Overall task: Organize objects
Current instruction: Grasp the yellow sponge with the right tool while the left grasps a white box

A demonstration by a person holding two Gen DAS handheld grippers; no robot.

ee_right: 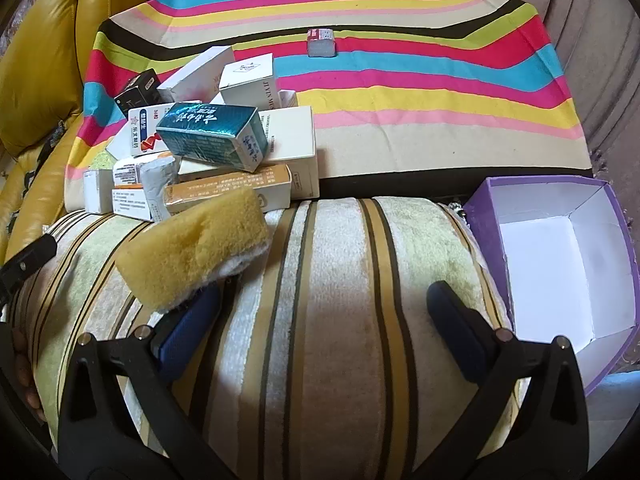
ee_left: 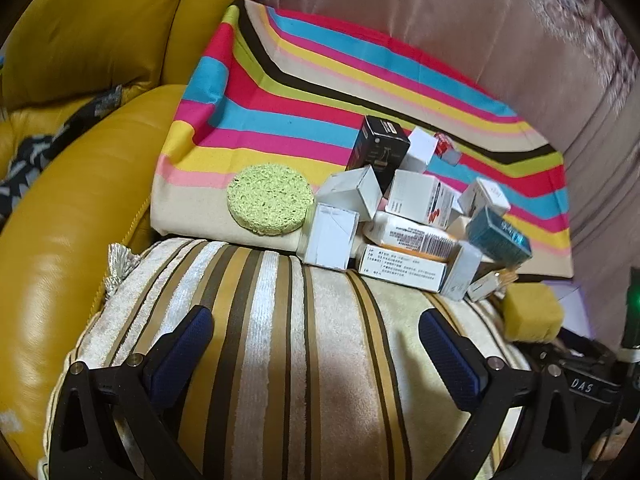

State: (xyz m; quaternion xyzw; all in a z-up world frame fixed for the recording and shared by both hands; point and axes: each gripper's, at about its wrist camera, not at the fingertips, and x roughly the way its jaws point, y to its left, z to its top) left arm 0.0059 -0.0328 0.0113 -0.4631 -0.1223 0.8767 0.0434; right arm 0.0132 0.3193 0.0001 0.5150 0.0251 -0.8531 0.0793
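a jumbled pile of small cardboard cartons (ee_right: 208,140), mostly white with one shiny teal box (ee_right: 214,136) tilted on top and a black box (ee_left: 378,146) at the back, sits where the striped velvet cushion (ee_right: 328,300) meets the bright multicolour striped cloth (ee_right: 400,92). a rectangular yellow sponge (ee_right: 192,248) lies on the cushion just in front of the pile, its near corner resting over the left finger (ee_right: 188,328) of the right tool (ee_right: 324,312). a round green sponge (ee_left: 270,199) lies on the cloth's beige edge, just left of the pile and touching a white carton. one small red-and-grey box (ee_right: 321,42) stands alone far back on the cloth, well apart from the rest.

an open purple cardboard box with a white inside (ee_right: 560,256) sits at the cushion's right edge, tilted, with nothing visible in it. the cloth to the right of the pile is bare, and so is the cushion's middle.

the left tool (ee_left: 316,336) and the right tool both hang over the cushion with jaws wide, gripping nothing. a yellow leather sofa (ee_left: 80,160) lies to the left; pinkish curtain fabric (ee_left: 440,8) hangs behind.
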